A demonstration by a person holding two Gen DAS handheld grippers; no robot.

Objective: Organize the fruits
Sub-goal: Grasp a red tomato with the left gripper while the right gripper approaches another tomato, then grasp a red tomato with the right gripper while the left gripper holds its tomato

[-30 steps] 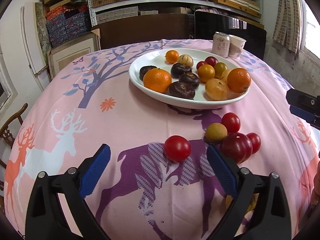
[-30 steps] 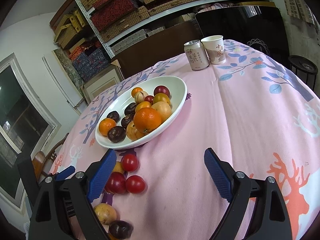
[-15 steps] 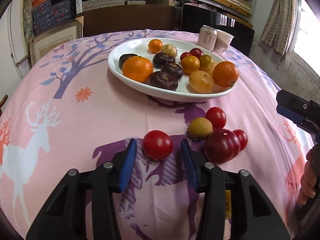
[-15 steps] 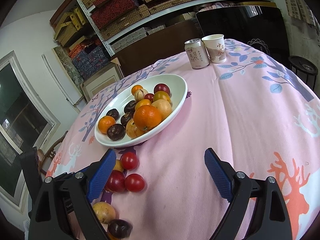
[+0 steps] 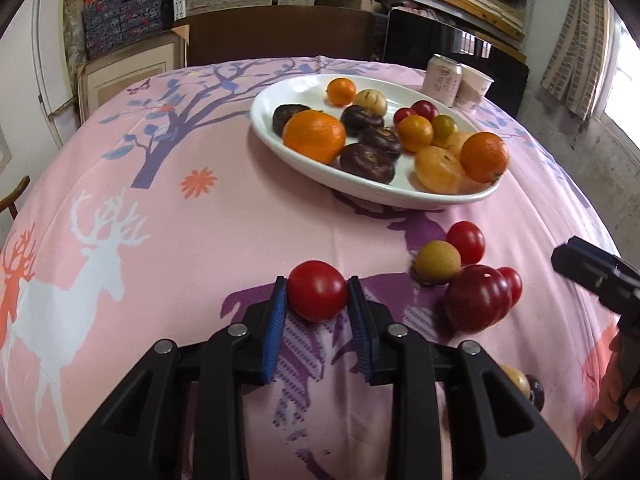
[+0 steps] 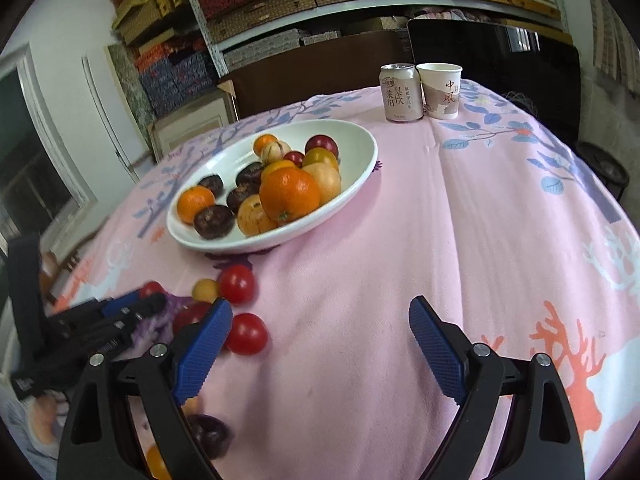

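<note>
Landmark: white oval dish [image 5: 404, 199] on the pink-clothed counter [image 5: 200, 240].

Left of the dish: bare cloth only, deer and tree print.

Nearer the camera than the dish, slightly left of its centre in the left wrist view: left hand-held gripper [image 5: 318, 298] clamped on a red tomato [image 5: 317, 295]. Blue pads [image 5: 278, 312] pressed against both flanks of the fruit. Tomato low on the cloth; whether lifted clear, cannot tell. Round fruit, so no long axis to align.

Just below the dish's near rim, right of the held tomato: loose cluster, comprising a tan round fruit [image 5: 437, 261], a small red tomato [image 5: 466, 241] behind it, a dark red plum [image 5: 474, 297] and another red tomato [image 5: 512, 285] touching it. Two more fruits near the bottom edge, partly hidden.

Inside the dish: oranges, dark brown fruits, yellow-orange fruits, small red ones. Open space at the far left end.

Right of the cluster: right hand-held gripper [image 6: 320, 344] spread wide, nothing between the pads, only cloth. One red tomato [image 6: 246, 334] just beside its left pad.

Behind the dish, far right: can [image 6: 402, 93] and paper cup [image 6: 440, 90], touching or nearly so.

Judgement: grasp done, carry pending. Dish lies ahead of the left hand-held gripper and to its right; left hand nearer the held fruit, right hand nearer the cluster. Risk: squashing soft skin, or nudging piled fruit on release.
</note>
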